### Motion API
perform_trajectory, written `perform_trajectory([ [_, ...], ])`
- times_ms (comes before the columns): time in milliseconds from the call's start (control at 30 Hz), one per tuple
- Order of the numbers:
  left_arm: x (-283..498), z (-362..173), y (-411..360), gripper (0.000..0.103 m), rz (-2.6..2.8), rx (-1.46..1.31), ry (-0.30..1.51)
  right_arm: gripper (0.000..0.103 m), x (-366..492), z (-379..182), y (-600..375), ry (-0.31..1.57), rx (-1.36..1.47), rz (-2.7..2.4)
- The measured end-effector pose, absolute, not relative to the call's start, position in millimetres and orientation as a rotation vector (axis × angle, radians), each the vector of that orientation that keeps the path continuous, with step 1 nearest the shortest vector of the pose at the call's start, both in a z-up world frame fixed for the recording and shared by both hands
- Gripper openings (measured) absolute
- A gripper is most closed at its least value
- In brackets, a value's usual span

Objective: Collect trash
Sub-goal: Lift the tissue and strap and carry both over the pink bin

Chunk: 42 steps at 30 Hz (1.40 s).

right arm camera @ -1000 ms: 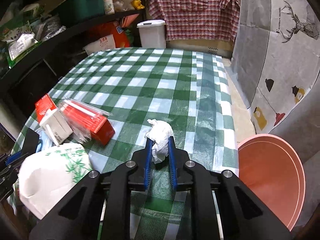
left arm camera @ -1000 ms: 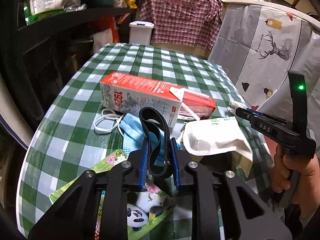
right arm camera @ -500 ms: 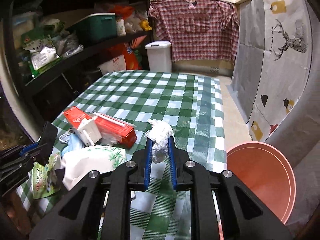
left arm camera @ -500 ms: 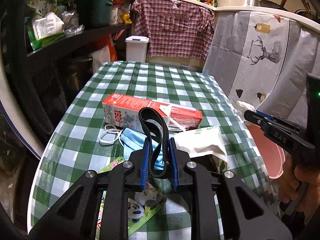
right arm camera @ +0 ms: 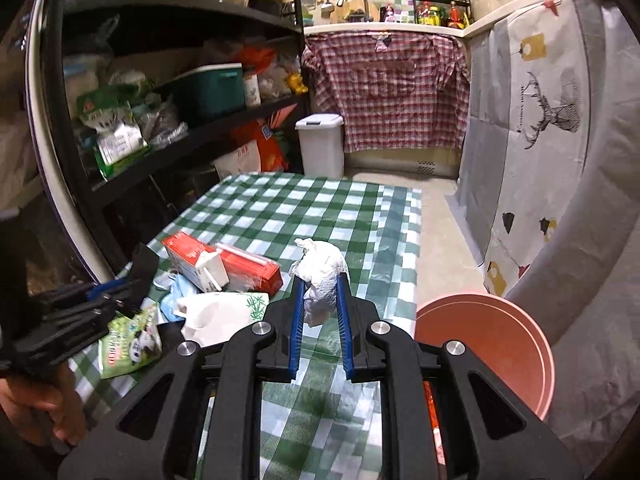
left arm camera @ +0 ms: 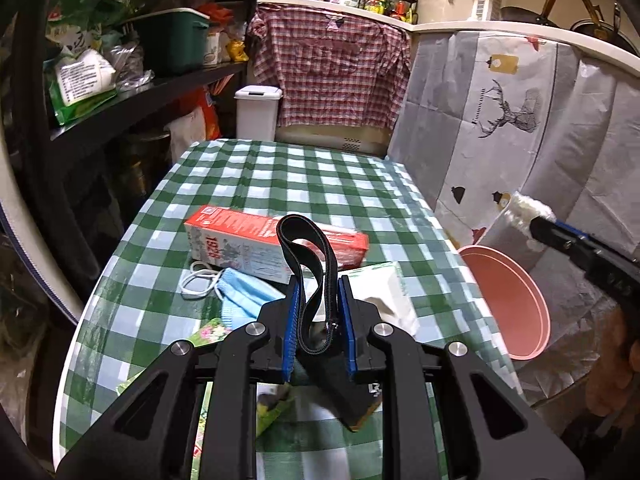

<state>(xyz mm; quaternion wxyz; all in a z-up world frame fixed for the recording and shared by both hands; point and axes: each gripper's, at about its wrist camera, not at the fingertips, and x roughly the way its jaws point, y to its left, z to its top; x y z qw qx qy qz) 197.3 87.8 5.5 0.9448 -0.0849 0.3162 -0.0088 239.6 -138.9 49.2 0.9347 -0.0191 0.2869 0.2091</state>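
Two claws are up over the checked bench (left arm camera: 256,176), each with something pinched. At lower centre of its own view, the left claw (left arm camera: 318,312) grips a black looped strap (left arm camera: 298,240). The right claw (right arm camera: 320,308) is clamped on a crumpled white tissue (right arm camera: 322,276), lower centre too. A red carton (left arm camera: 240,236), blue mask (left arm camera: 244,288) and white bag (left arm camera: 380,284) lie mid-frame; the pink bin (right arm camera: 492,344) stands lower right, beside the bench.

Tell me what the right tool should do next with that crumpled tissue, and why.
Probably carry it rightward over the pink bin and let go. The right tool grips the crumpled tissue above the checkered table, and the bin sits open just beside the table's edge.
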Motion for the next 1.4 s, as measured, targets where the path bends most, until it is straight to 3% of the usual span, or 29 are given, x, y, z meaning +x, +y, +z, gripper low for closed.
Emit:
perform_trajectory([
  [267,191,12,79,0.019,-0.049,-0.170,0.630,0.016,209,70,-166,0.539,-0.053,0.424],
  [567,190,10,71,0.019,-0.057,-0.144,0.636,0.017,214,38,-193,0.573,0.003,0.346],
  [1400,194,27,22,0.019,-0.126,-0.125,0.634,0.017,228,28,-221,0.587,0.062,0.281],
])
